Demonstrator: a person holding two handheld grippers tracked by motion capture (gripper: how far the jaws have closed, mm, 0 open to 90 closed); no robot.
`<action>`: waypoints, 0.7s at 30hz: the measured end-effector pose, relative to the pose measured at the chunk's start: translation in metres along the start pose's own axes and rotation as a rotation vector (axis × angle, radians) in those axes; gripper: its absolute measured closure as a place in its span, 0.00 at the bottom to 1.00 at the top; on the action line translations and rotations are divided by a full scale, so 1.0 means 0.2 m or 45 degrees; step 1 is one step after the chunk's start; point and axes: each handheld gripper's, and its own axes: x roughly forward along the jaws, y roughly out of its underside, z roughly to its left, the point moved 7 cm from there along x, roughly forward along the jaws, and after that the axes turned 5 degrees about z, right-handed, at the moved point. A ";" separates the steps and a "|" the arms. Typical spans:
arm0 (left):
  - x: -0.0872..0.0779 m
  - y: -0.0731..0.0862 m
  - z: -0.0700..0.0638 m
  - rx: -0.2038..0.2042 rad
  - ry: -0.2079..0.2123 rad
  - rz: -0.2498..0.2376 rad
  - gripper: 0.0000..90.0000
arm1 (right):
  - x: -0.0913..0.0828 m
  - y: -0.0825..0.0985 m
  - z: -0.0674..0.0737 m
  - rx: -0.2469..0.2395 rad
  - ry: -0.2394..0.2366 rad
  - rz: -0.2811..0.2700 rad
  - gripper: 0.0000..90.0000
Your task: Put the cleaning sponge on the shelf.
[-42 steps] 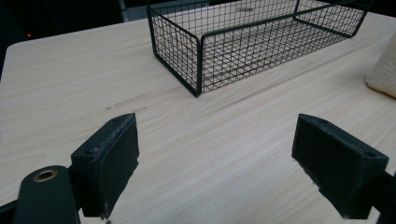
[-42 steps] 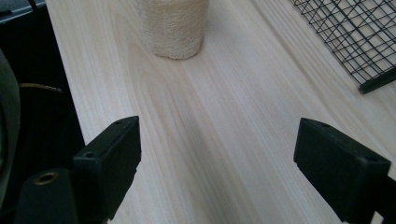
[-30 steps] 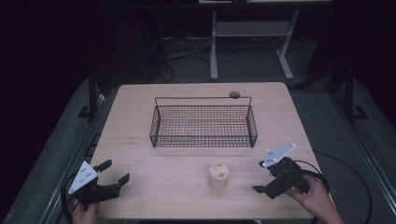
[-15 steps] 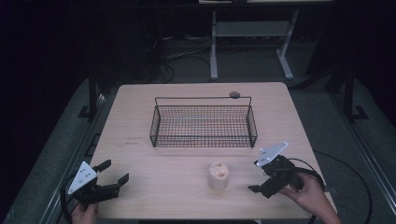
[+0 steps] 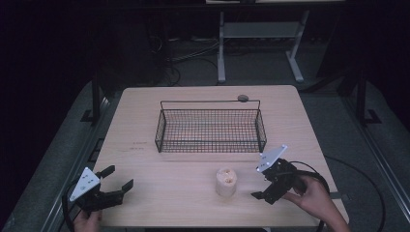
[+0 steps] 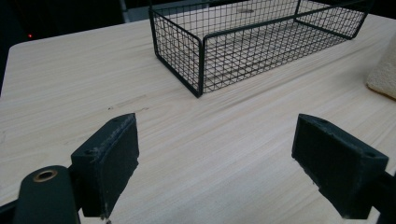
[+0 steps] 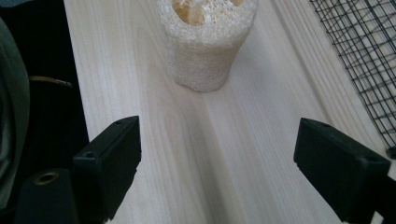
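While both hands sit at the near edge of the counter [image 5: 145, 121], the right tool [image 5: 265, 186] is the one closest to the work: it rests at about 4 o'clock on the counter top, held by a hand [image 5: 316, 195] that comes in from the bottom corner, its jaws spread wide and gripping nothing. Just beyond it, toward 9 o'clock from that tool, stands the loofah piece [image 5: 226, 181], a short pale cylinder set upright on the wood (its holed top faces up). From the right gripper view the loofah piece [image 7: 205, 39] lies straight ahead of the open jaws, near them but apart, with bare wood between; it sits on the line that runs out between the two pads rather than off to one side.

At about 7 o'clock on the counter the left tool [image 5: 116, 180] is also wide open and empty, well apart from the loofah piece, with its jaws pointed toward 2 o'clock. In the left gripper view a corner of the loofah piece [image 6: 385, 70] shows at the right edge, past the right-hand jaw.

Farther back, around the middle of the counter, stands a black wire basket [image 5: 211, 145], long side across, near the loofah piece at its 12 o'clock. Behind the basket, at the far edge, lies a small dark round disc [image 5: 242, 98].
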 end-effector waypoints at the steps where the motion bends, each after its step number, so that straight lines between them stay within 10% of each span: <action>1: 0.00 0.00 0.00 0.000 0.001 0.000 0.16 | 0.00 -0.01 0.00 -0.004 0.003 0.004 0.16; 21: 0.00 0.00 0.00 -0.010 0.001 -0.003 0.16 | 0.05 -0.18 0.02 -0.096 -0.043 0.058 0.16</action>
